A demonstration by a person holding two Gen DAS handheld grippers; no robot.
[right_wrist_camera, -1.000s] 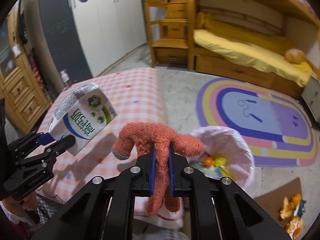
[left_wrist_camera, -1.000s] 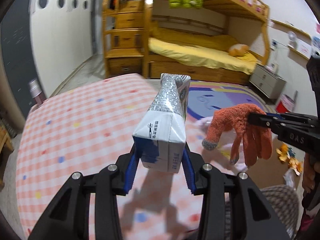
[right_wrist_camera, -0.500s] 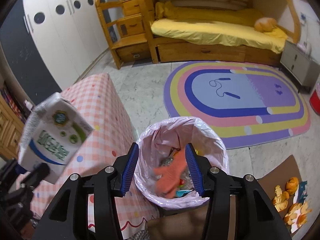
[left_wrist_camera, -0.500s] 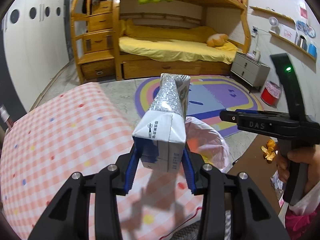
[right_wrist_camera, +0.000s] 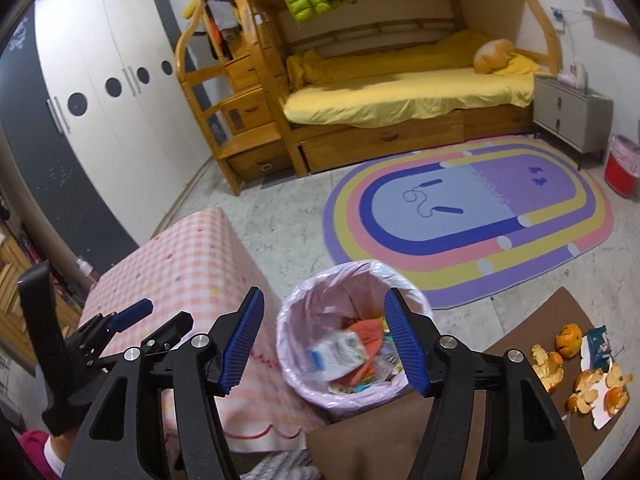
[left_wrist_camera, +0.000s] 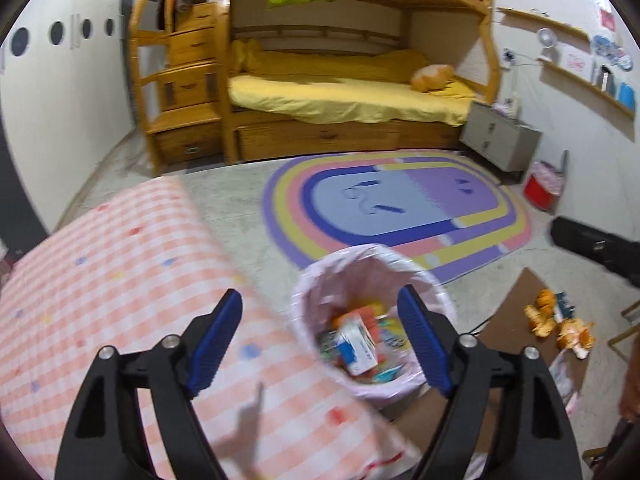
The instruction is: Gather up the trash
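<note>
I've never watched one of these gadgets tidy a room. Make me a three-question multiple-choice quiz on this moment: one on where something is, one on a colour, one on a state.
1. Where is the milk carton?
A. On the bed
B. Inside the trash bin
C. On the rug

2. What colour is the bin's liner bag?
A. Pale pink
B. Black
C. Green

3. How does the left gripper stand?
A. Clamped on a carton
B. Clamped on a glove
C. Opening, nothing between its fingers

Answers: 1 B, the carton lies among the trash in the bin beside the orange glove. 2 A, the bag folded over the rim is pale pink. 3 C, the blue pads stand wide apart, with only the bin seen below.
</note>
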